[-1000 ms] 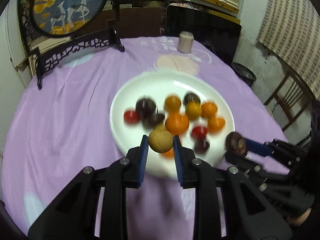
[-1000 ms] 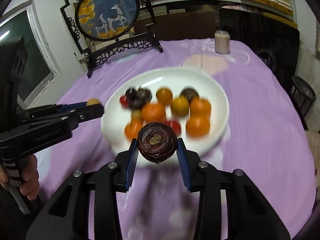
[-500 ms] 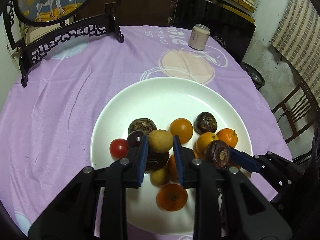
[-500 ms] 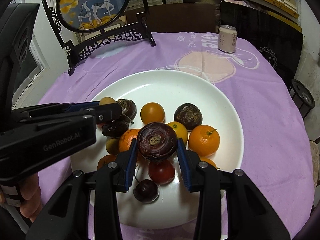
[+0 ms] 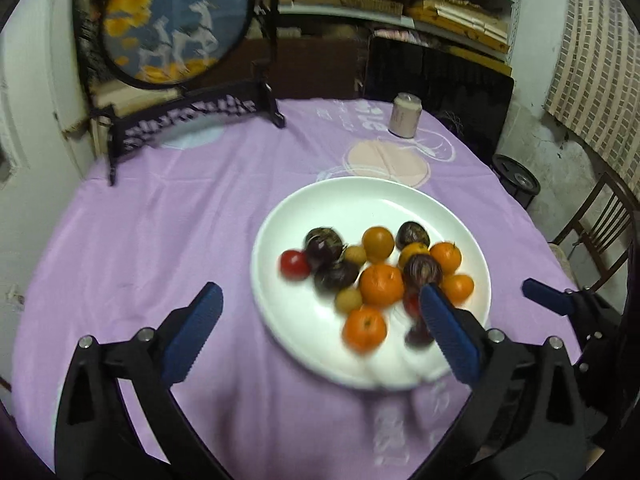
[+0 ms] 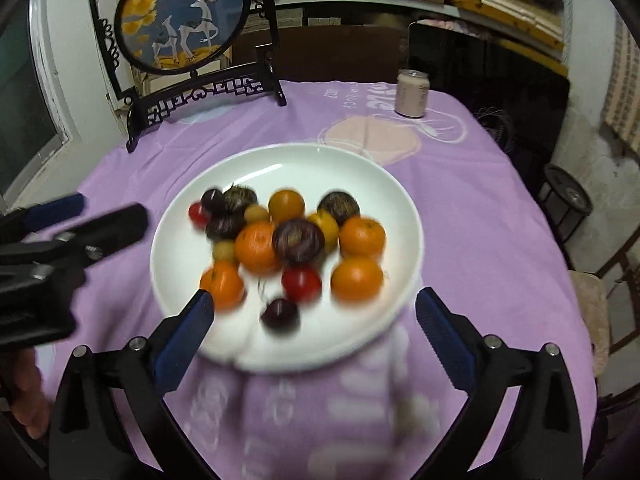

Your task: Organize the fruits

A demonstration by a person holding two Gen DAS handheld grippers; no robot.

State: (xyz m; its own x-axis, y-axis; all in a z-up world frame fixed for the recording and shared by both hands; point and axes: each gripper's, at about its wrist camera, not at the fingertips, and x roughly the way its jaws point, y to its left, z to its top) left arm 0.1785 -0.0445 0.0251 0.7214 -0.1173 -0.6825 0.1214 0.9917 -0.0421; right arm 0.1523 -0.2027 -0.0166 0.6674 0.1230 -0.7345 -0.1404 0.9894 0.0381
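A white plate (image 5: 360, 196) (image 6: 280, 160) on the purple tablecloth holds several fruits: oranges (image 6: 258, 246), dark purple passion fruits (image 6: 298, 240), red tomatoes (image 6: 301, 283) and small tan longans (image 5: 355, 254). My left gripper (image 5: 320, 320) is open and empty, pulled back at the plate's near left edge. My right gripper (image 6: 314, 320) is open and empty over the plate's near rim. The left gripper also shows at the left of the right wrist view (image 6: 80, 224). The right gripper's blue pad (image 5: 548, 298) shows at the right of the left wrist view.
A pink drink can (image 6: 412, 93) stands at the table's far side. A round deer picture on a black carved stand (image 6: 180, 20) stands far left. A wooden chair (image 5: 600, 220) and a black stool (image 6: 566, 196) stand beside the table at right.
Both grippers opened and let go: the tan longan and the dark passion fruit now lie among the fruits on the plate. Both grippers drew back toward the near side.
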